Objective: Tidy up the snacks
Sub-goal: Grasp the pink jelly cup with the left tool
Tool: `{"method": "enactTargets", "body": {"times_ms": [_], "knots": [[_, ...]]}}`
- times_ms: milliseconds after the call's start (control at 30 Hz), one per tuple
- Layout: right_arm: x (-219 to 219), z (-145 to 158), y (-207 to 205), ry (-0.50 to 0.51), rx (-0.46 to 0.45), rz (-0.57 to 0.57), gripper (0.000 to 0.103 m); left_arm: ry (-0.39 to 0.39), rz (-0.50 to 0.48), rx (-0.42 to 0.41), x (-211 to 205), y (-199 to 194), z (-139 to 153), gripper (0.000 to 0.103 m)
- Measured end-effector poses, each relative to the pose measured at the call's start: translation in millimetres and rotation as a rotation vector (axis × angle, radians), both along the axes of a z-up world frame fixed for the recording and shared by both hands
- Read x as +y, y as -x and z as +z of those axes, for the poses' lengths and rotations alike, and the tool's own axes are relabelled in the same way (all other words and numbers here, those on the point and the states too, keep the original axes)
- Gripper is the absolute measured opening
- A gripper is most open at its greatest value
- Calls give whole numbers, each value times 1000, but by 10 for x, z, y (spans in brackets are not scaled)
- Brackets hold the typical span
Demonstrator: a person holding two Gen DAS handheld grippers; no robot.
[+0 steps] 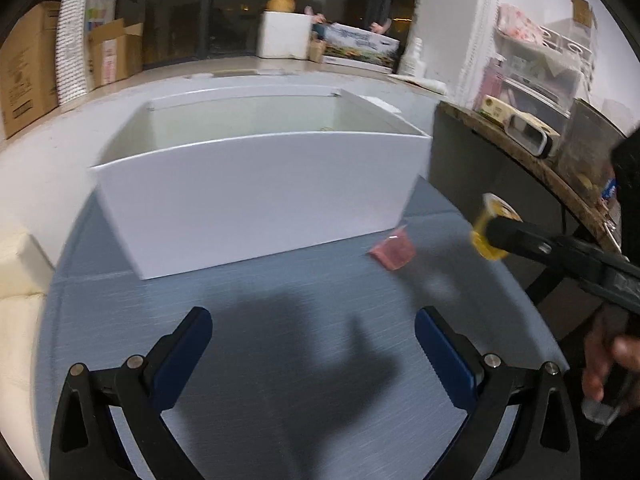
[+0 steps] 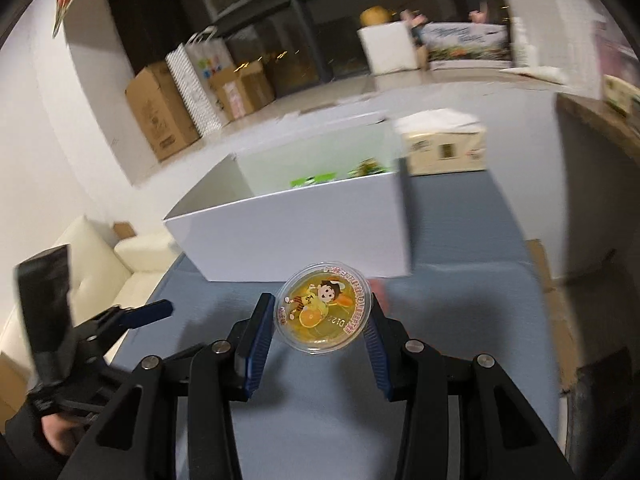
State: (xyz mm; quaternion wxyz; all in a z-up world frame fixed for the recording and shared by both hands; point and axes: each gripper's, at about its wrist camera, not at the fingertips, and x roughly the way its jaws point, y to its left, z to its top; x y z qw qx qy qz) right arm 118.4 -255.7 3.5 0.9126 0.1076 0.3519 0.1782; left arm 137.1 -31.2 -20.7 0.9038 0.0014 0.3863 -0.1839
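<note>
My right gripper [image 2: 320, 320] is shut on a yellow jelly cup [image 2: 324, 312] with a cartoon lid, held above the blue table in front of the white box [image 2: 296, 232]. In the left wrist view the same cup [image 1: 490, 228] shows in the right gripper [image 1: 496, 232], to the right of the white box [image 1: 256, 196]. A pink jelly cup [image 1: 394, 250] lies on the table by the box's right front corner. My left gripper [image 1: 314, 330] is open and empty over the table. Green snack packs [image 2: 316, 179] lie inside the box.
A cream carton [image 2: 444, 148] stands behind the box on the right. A dark wooden shelf [image 1: 520, 152] with clutter is at the right. A cream sofa [image 2: 96, 256] lies left of the blue table [image 1: 280, 320]. Cardboard boxes [image 2: 160, 108] stand by the far wall.
</note>
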Motion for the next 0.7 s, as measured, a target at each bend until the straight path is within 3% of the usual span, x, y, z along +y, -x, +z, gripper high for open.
{"method": "enactTargets", "body": {"times_ms": [267,567,600,633,667,700], "knots": [[-296,-112,270,-30,6,-77,47,-45,-64,16,-752,-300,-169,103],[-552,-213,335,-90,23,-131,47,-118,-66,82,-1189,-772,-453,100],[-559,-220,330,-92,24,-131,47,-119,-62,93,-1199,-810,-486,88],[-562,-224,329,-94,23,-128,47,-116,-53,93,-1187,-825,-504,63],[-563,-230,326,-94,23,-124,47,-114,-42,97,-1176,-841,-519,54],[-563,-237,324,-91,25,-124,47,-112,-25,86,-1155,-845,-519,51]]}}
